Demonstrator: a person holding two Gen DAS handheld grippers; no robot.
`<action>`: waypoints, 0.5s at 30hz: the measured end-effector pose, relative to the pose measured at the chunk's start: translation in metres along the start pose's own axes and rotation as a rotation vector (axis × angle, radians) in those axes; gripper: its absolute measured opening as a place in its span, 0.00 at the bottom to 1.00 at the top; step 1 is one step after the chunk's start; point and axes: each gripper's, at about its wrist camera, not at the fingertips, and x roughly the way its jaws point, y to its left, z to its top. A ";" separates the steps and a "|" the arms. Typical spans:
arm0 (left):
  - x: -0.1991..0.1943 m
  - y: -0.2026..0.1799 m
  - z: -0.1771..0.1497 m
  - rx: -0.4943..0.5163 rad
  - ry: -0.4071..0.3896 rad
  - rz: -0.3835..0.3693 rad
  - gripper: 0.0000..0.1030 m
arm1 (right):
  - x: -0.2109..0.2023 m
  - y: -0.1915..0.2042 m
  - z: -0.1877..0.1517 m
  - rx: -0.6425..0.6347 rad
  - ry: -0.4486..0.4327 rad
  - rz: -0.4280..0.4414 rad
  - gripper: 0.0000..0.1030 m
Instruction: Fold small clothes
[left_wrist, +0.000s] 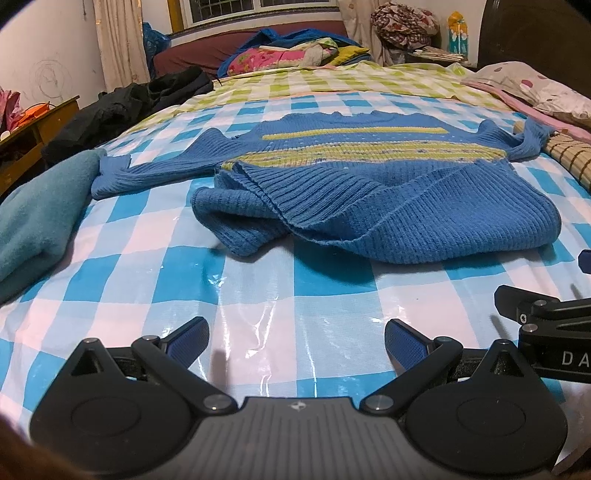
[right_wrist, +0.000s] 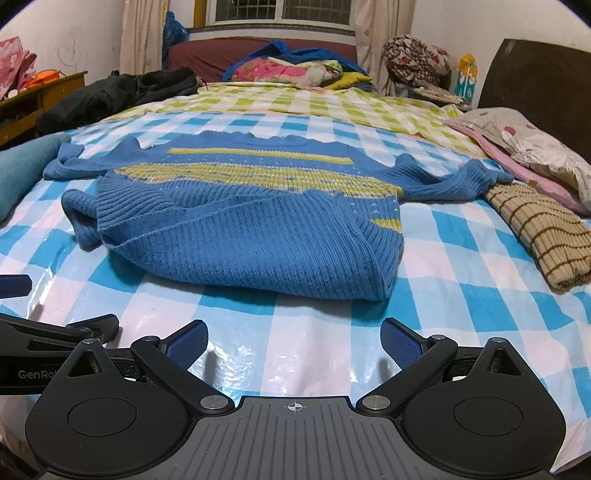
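A small blue knit sweater (left_wrist: 369, 206) with yellow-green stripes lies on the checked bed cover; its lower hem is folded up over the body and both sleeves are spread out to the sides. The right wrist view shows the same sweater (right_wrist: 236, 236) a little to the left of centre. My left gripper (left_wrist: 295, 341) hovers open over bare cover just in front of the sweater, nothing between its blue pads. My right gripper (right_wrist: 294, 339) is open too, close beside it and equally short of the sweater. Each gripper shows at the edge of the other's view.
A teal folded cloth (left_wrist: 33, 218) lies at the left, a tan checked folded garment (right_wrist: 543, 232) at the right. A pillow (right_wrist: 532, 147) and dark headboard (right_wrist: 546, 85) stand far right. Black clothing (left_wrist: 122, 107) and piled bedding (right_wrist: 291, 70) sit at the back.
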 end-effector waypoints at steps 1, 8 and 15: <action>0.000 0.000 0.000 -0.001 0.000 0.003 1.00 | 0.000 0.001 0.001 -0.006 -0.001 -0.003 0.96; 0.001 0.003 0.000 -0.009 -0.001 0.014 1.00 | 0.000 0.008 0.004 -0.031 -0.008 -0.009 0.95; 0.001 0.004 0.001 -0.006 -0.010 0.016 1.00 | 0.000 0.010 0.006 -0.043 -0.011 -0.008 0.95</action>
